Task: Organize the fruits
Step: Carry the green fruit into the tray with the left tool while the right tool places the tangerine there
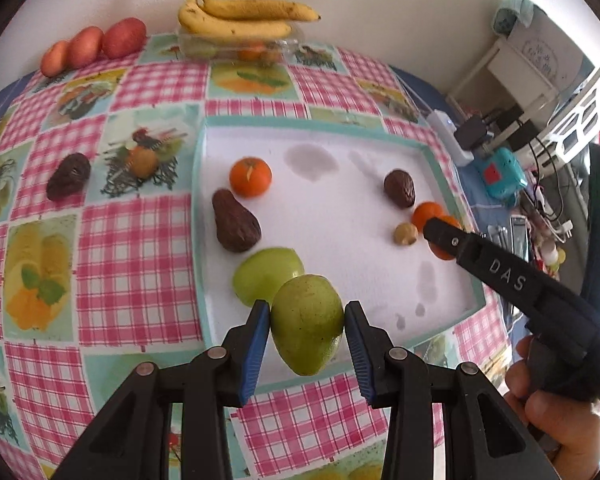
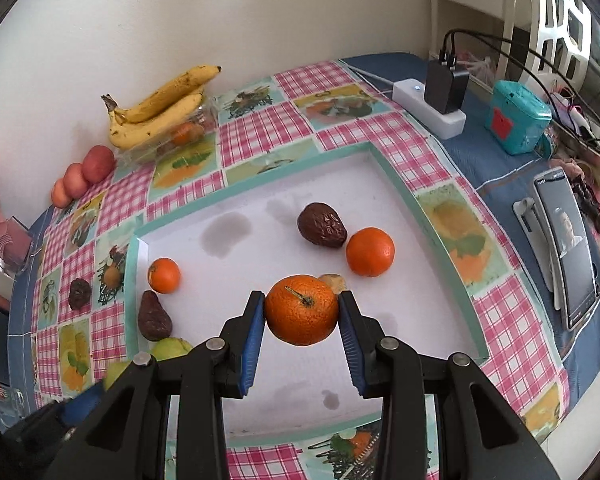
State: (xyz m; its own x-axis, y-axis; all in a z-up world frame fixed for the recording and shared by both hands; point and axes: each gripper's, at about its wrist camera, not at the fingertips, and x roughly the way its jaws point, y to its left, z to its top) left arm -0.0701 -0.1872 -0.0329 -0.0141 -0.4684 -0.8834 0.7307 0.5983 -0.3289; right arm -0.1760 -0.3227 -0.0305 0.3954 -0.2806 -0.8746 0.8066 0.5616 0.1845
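Both hands were in the carrying step of the sorting, each with one fruit already picked up.

The left gripper (image 1: 307, 322) was clamped on a green apple (image 1: 307, 324), its blue pads pressed against the two sides of the fruit. The apple hung above the near edge of the white tray (image 1: 340, 136), just in front of a second green apple (image 1: 266, 274) that lay on the tray. A dark avocado (image 1: 235, 222) and a small orange (image 1: 250, 177) lay close behind that second apple.

The right gripper (image 2: 302, 312) was clamped on a large orange (image 2: 302, 310), stem side up, held over the middle of the tray. Near it, further back on the tray, lay another orange (image 2: 370, 252), another dark avocado (image 2: 322, 225) and a small pale brown piece that I could not identify.

Outside the tray, on the checked tablecloth (image 2: 260, 136), one more avocado (image 1: 68, 176) lay alone. At the wall side there were bananas (image 1: 240, 16) on a clear box and three red fruits (image 1: 94, 46) in a row.

It seemed to me that the fruits were being grouped by kind. If so, the next move called for lowering the green apple beside the other apple, and the large orange beside the orange at the right side of the tray. Each gripper should let go only when the fruit rested on the tray, because round fruit could roll away or push its neighbours. Where exactly each fruit should go I could not tell for sure.
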